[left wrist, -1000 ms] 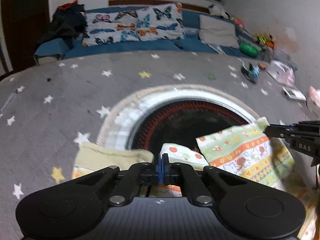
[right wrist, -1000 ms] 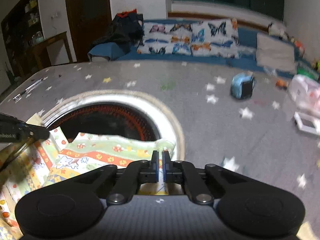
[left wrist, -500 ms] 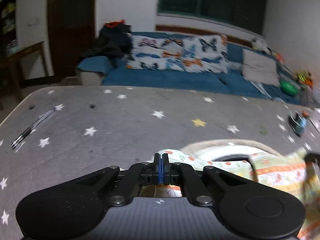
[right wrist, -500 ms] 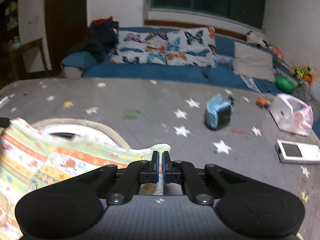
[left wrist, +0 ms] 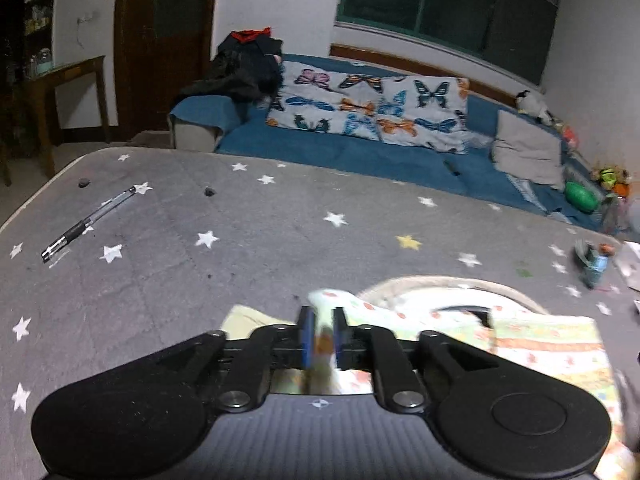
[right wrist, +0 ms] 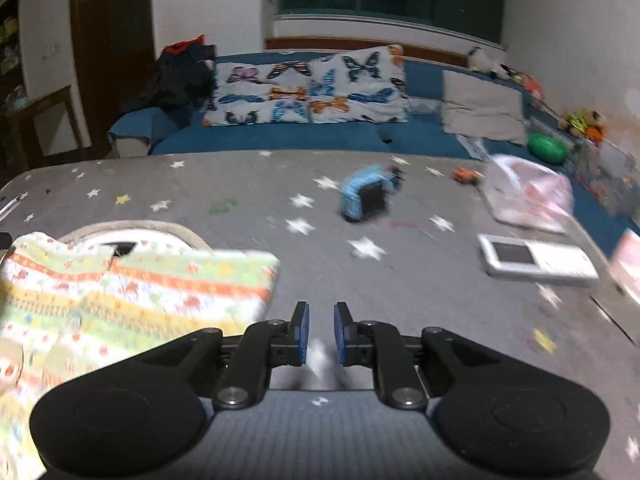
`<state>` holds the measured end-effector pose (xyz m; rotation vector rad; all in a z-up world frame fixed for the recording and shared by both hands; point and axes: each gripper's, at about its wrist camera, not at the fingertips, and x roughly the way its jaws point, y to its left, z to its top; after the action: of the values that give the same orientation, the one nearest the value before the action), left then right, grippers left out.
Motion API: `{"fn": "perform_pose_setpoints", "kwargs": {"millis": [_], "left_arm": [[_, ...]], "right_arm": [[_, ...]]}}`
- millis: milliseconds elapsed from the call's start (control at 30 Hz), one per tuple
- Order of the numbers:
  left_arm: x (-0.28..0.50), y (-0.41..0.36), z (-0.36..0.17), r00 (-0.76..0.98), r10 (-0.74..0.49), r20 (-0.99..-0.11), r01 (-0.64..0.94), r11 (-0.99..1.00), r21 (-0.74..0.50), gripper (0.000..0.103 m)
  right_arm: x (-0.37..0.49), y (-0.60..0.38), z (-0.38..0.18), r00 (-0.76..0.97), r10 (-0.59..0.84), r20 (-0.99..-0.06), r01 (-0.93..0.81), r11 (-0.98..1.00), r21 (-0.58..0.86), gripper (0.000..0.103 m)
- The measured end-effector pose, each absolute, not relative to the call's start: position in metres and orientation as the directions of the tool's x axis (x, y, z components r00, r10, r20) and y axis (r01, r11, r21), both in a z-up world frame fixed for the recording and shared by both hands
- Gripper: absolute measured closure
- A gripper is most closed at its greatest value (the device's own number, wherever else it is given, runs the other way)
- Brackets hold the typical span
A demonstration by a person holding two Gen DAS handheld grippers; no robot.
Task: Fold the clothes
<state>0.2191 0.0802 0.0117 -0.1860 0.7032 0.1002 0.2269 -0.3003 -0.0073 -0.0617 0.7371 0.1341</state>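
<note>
The left tool has its blue pads parted a little, and a blurred bit of the patterned garment sits in the gap — whether it is truly pinched I cannot tell. The right tool is parted too, with nothing between its pads; the garment's corner lies just beside it on the star-patterned mat. Likely risk: with one side free and the other loosely held, the fold could slump or skew as the left tool draws away, snagging cloth on a pad. Beyond the garment a round rug peeks out — its raised rim could leave the fold uneven. Farther off, a blue toy and a white handheld device are well apart from the cloth.
</note>
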Motion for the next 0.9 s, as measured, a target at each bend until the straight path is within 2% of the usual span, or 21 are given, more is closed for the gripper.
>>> {"fn": "perform_pose_setpoints", "kwargs": {"millis": [67, 400, 533, 700, 767, 800, 867, 900], "left_arm": [[0.202, 0.069, 0.017, 0.762, -0.017, -0.648, -0.102, 0.984, -0.145, 0.070], [0.126, -0.006, 0.018, 0.682, -0.286, -0.673, 0.175, 0.958, -0.229, 0.058], [0.102, -0.037, 0.014, 0.626, -0.388, -0.676, 0.264, 0.922, -0.285, 0.056], [0.087, -0.069, 0.010, 0.575, -0.478, -0.664, 0.344, 0.877, -0.334, 0.055], [0.085, -0.078, 0.008, 0.553, -0.508, -0.660, 0.369, 0.860, -0.352, 0.055], [0.084, -0.084, 0.006, 0.542, -0.520, -0.660, 0.381, 0.852, -0.359, 0.055], [0.082, -0.096, 0.002, 0.523, -0.534, -0.665, 0.410, 0.841, -0.353, 0.055], [0.081, -0.102, 0.001, 0.514, -0.538, -0.668, 0.426, 0.836, -0.346, 0.055]], "right_arm": [[0.210, -0.319, -0.008, 0.729, 0.087, -0.678, -0.111, 0.994, 0.009, 0.089], [0.171, -0.381, -0.019, 0.717, 0.047, -0.696, 0.007, 0.997, 0.075, 0.088], [0.186, -0.374, -0.025, 0.722, 0.040, -0.691, -0.002, 0.998, 0.056, 0.074], [0.210, -0.363, -0.036, 0.708, 0.012, -0.706, 0.001, 1.000, 0.018, 0.073], [0.214, -0.358, -0.038, 0.713, -0.020, -0.700, 0.009, 1.000, -0.019, 0.073], [0.213, -0.358, -0.039, 0.715, -0.030, -0.699, 0.017, 1.000, -0.026, 0.077], [0.212, -0.358, -0.039, 0.717, -0.048, -0.696, 0.026, 0.999, -0.042, 0.092], [0.211, -0.359, -0.038, 0.718, -0.051, -0.694, 0.028, 0.999, -0.044, 0.095]]}}
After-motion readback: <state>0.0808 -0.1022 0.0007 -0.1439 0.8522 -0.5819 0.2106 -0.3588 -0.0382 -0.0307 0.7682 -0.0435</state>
